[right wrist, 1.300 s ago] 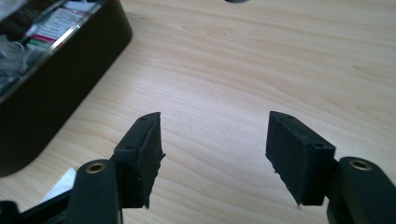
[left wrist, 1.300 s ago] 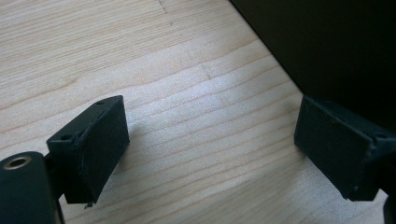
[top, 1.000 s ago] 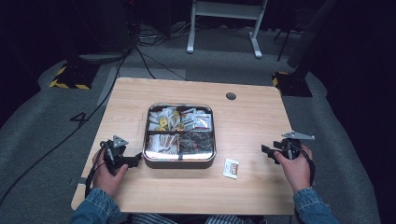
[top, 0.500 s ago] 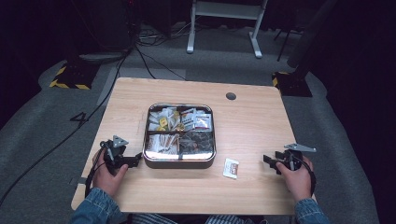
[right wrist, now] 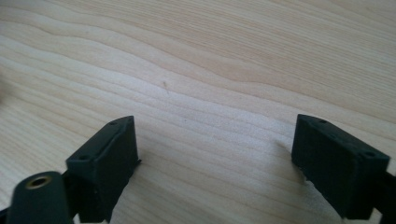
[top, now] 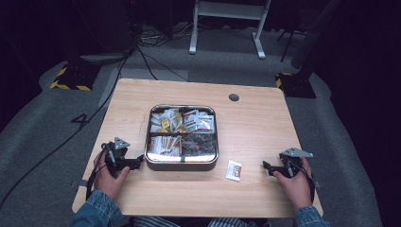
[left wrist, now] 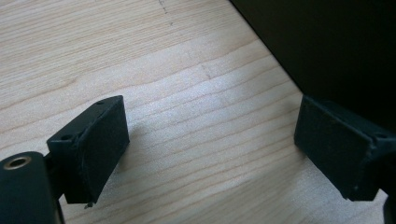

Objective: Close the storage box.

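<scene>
A square metal tray (top: 182,165) with four compartments of snack packets sits mid-table. A small white packet (top: 233,170) lies on the wood to the right of the tray's front corner. My left gripper (top: 136,162) rests low on the table just left of the tray, open, with bare wood between its pads (left wrist: 210,140); the tray's dark wall (left wrist: 336,51) fills the upper right of the left gripper view. My right gripper (top: 265,166) lies low at the table's right, pointing at the white packet from a short way off. Its jaws have just been opening and stand open over bare wood (right wrist: 215,154).
A round dark grommet hole (top: 233,97) sits near the table's far edge. The table's front edge (top: 198,213) runs close behind both hands. Beyond the table are a cable (top: 142,56) on grey floor and a white stand (top: 227,19).
My right hand has sunk toward the table and drawn slightly nearer its front edge. The left hand, the tray and the white packet have stayed where they were.
</scene>
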Available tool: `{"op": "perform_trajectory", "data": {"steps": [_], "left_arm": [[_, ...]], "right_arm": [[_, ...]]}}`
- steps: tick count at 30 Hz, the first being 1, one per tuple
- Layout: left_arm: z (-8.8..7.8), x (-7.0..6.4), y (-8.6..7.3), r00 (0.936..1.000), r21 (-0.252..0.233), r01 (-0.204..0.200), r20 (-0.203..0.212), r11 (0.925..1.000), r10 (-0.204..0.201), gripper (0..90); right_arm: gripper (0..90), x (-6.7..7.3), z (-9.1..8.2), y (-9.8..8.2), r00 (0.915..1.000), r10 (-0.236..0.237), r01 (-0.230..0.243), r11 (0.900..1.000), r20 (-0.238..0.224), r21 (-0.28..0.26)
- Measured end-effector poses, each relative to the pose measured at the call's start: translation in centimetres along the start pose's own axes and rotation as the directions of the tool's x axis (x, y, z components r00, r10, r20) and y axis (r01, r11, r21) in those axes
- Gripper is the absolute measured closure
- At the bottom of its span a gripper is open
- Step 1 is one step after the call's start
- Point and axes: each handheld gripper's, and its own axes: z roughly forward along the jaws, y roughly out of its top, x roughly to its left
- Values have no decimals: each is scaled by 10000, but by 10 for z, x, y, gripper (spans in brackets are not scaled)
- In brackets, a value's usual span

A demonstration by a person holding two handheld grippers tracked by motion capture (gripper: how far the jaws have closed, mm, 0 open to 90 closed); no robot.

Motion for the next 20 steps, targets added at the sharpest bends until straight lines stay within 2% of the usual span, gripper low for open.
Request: {"op": "perform_trajectory", "data": {"steps": [20], "left_arm": [[0,0,0,10000,4,3,13,10000,-3,104]], "right_arm": [[137,1,1,0,9999,61,-60,10000,84,-12]]}}
